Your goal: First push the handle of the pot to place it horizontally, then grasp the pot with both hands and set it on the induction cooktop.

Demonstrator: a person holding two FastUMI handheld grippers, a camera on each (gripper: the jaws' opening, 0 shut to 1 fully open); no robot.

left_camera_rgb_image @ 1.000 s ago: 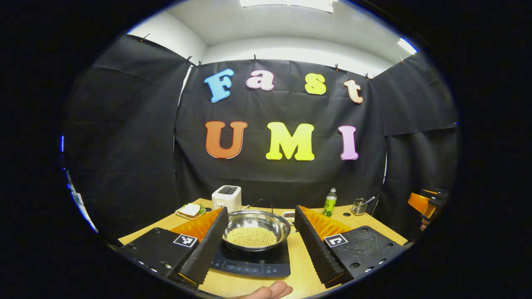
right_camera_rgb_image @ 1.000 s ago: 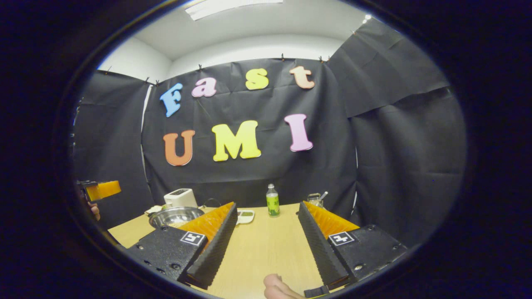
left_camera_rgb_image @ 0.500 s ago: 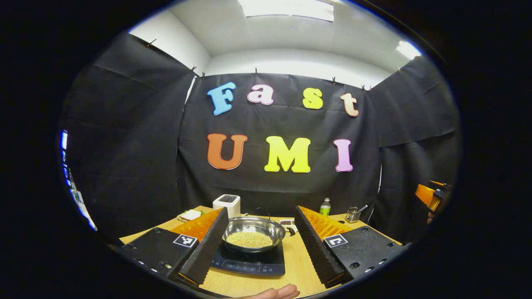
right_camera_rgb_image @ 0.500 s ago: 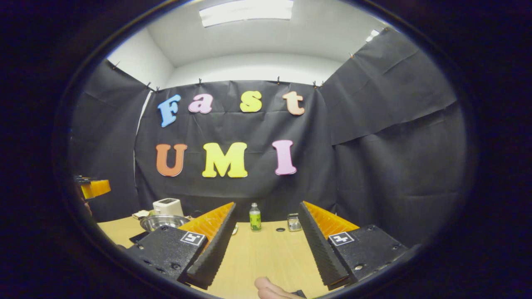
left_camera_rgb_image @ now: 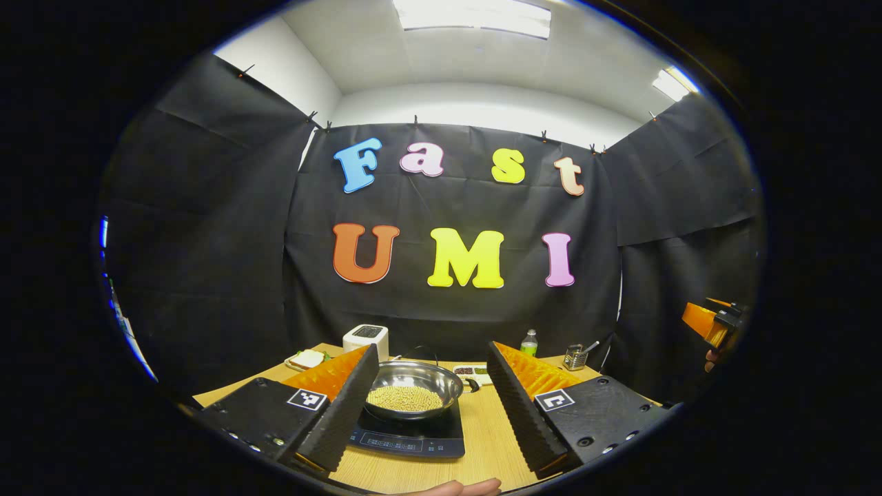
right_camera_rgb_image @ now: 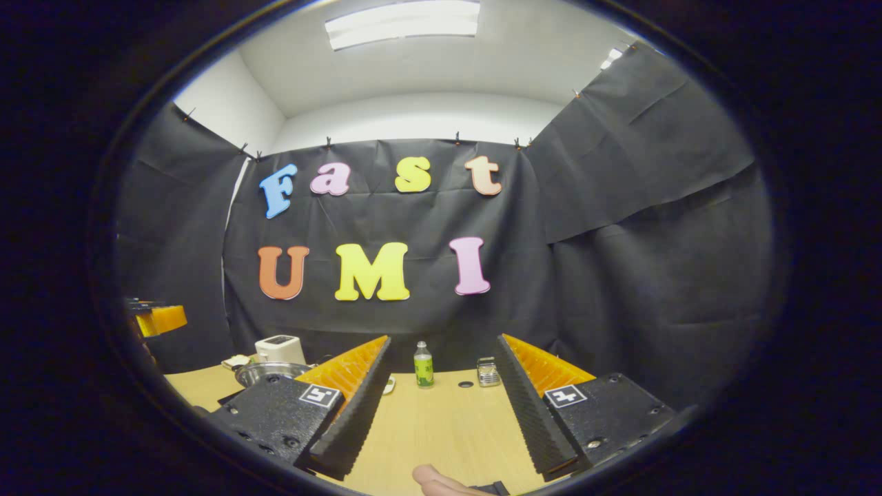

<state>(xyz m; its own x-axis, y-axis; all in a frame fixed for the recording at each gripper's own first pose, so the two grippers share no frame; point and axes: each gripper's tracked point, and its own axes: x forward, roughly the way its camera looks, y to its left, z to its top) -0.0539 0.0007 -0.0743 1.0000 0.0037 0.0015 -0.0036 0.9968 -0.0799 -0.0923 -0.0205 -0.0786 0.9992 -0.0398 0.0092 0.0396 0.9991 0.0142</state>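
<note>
A steel pot holding yellow beans sits on the black induction cooktop. Its short dark handle points to the right. My left gripper is open, back from the pot, which shows in the gap between its fingers without touching them. My right gripper is open over bare table, with nothing between its fingers. In the right gripper view the pot is at the far left, half hidden by a finger. The other gripper shows at each view's edge: the right one and the left one.
A white toaster, a plate with a sandwich, a small dish tray, a green bottle and a metal holder stand along the back of the wooden table. A thumb shows at the bottom.
Both grippers have drawn back from the table and stayed open. The pot and cooktop look smaller and farther off; the pot has not moved on the cooktop.
</note>
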